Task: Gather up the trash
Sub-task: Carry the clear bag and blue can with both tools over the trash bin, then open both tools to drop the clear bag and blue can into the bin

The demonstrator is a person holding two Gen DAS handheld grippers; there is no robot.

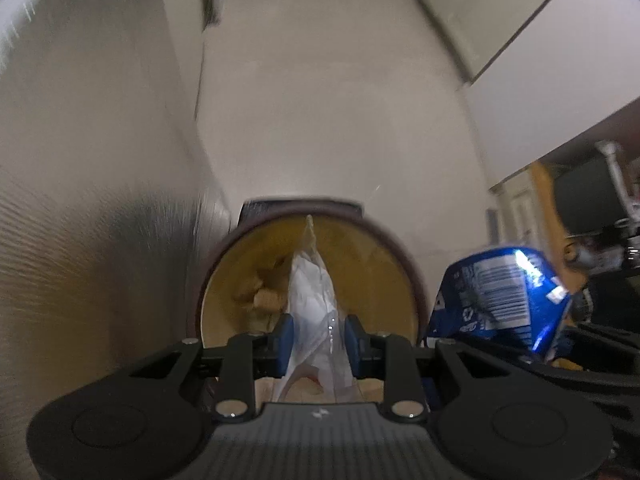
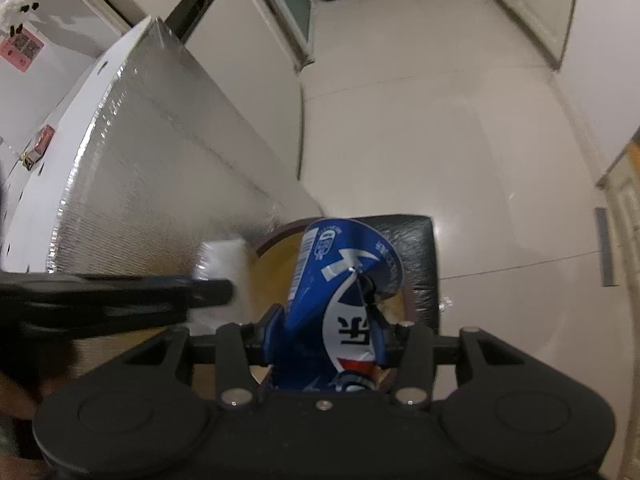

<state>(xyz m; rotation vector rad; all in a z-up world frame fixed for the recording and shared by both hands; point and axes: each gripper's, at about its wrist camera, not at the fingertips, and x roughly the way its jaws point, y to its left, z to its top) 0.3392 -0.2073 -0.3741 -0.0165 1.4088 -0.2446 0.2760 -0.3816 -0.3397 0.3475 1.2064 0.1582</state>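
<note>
While the left gripper pinches a white wrapper, the right gripper clamps a crushed blue can.

A crumpled piece of clear and white plastic wrapping, with a red mark near its lower end, stands upright in a narrow peak directly above the open mouth of the round bin with a dark brown rim and yellow-tan inside. A crushed blue drink can with white lettering and a barcode label sits tilted over the same bin's mouth, beside the wrapping toward the bin's right edge. Pale lumps lie inside the bin, too blurred to tell what they are.
</note>
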